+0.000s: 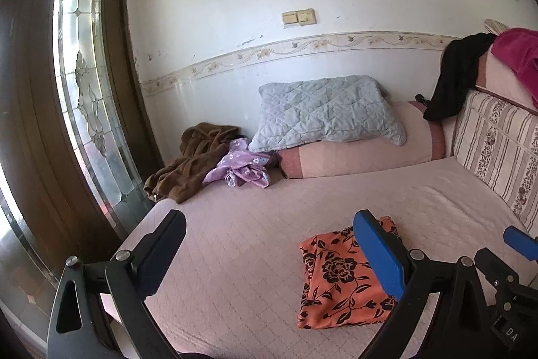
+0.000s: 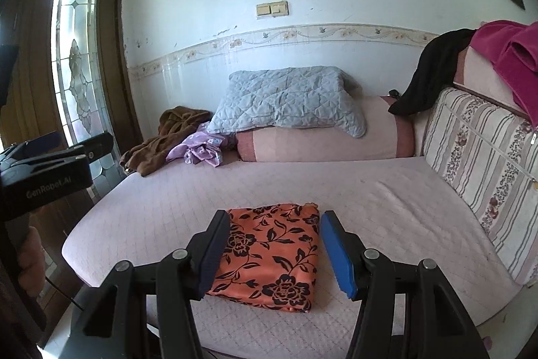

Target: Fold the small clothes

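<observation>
Right wrist view: orange cloth [image 2: 269, 254] with black flower and leaf print, folded into a flat, near-rectangular packet with neat edges, lying on the pink quilted bedspread [image 2: 386, 201] toward the near edge of the bed. Right gripper [image 2: 274, 254] hovers above it with jaws spread wide, one finger over each side of the packet, holding nothing; whether the fingers touch the fabric cannot be told.

Left wrist view: same cloth [image 1: 336, 278] seen from the left, its far end slightly rumpled. Left gripper [image 1: 269, 254] also spread wide and empty, over bare bedspread beside the cloth, its blue pad [image 1: 378, 254] overlapping the cloth's right part in the frame.

Other items at the head of the bed, well apart from the cloth:
- brown garment [image 2: 158, 140], crumpled
- lilac printed garment [image 2: 201, 150], crumpled, just beside the brown one
- grey quilted pillow [image 2: 289, 100] resting on a pink bolster [image 2: 322, 143]
- black garment [image 2: 433, 69] and magenta garment [image 2: 511, 56] draped over the striped backrest [image 2: 484, 164]
</observation>
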The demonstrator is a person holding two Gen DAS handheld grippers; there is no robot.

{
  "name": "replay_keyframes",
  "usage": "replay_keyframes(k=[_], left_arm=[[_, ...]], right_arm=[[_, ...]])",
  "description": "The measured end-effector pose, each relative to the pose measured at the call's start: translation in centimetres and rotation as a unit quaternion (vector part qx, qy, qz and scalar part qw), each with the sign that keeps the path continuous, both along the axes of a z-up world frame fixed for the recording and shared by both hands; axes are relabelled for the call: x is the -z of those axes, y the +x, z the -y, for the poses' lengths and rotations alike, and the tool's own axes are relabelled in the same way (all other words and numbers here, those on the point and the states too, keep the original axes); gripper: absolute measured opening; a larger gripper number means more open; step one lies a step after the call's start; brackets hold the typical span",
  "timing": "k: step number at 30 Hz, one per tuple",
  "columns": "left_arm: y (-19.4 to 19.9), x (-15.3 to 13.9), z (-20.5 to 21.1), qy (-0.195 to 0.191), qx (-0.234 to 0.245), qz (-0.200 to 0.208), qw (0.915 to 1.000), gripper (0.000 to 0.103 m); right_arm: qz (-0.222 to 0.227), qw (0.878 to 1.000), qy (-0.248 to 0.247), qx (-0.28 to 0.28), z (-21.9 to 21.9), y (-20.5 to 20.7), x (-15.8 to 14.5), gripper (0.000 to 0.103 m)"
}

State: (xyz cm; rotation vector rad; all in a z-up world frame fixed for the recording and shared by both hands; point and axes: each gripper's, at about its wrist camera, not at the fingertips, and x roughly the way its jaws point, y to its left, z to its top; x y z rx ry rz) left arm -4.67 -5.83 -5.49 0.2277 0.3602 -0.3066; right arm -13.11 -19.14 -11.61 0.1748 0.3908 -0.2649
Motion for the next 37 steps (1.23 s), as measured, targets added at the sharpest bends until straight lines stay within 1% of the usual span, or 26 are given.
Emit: replay_keyframes(k=[2,11,17,20,31,34,37], left_arm=[[0.2,0.1,-0.5,-0.006,-0.002,-0.005,1.0,0.1],[0.5,0.0,-2.9,-0.029,-0.018,0.0,0.9994,0.1],[1.2,0.1,-4.2,-0.034,-0.019,-0.004,0.9992,0.1],[1.3,0.1,-4.2,-0.034,-0.022,-0.004,0.9992,0.1],[2.2,0.1,-5.0,-0.04,-0.007,-0.007,0.9992,0.1],[2.1,-0.1,-4.9,-0.053,0.009,-0.003,0.9986,0.1],[2.6,0.0,-4.4,-0.06,0.005,0.003,0.9982,0.1]], right_arm=[[-0.002,1.0,0.001,-0.006,-0.3,0.4,0.0,0.061],[-0.006,1.0,-0.013,-0.02,-2.2,1.6,-0.6,0.061],[-0.009,0.999,-0.027,-0.024,-3.5,2.5,-1.1,0.061],[-0.008,0.999,-0.028,-0.031,-3.9,3.2,-1.2,0.061],[-0.021,0.998,-0.04,-0.045,-4.8,5.1,-0.3,0.061],[-0.021,0.998,-0.039,-0.046,-4.7,5.4,-0.4,0.061],[-0.022,0.998,-0.033,-0.047,-4.3,5.8,-0.3,0.061]])
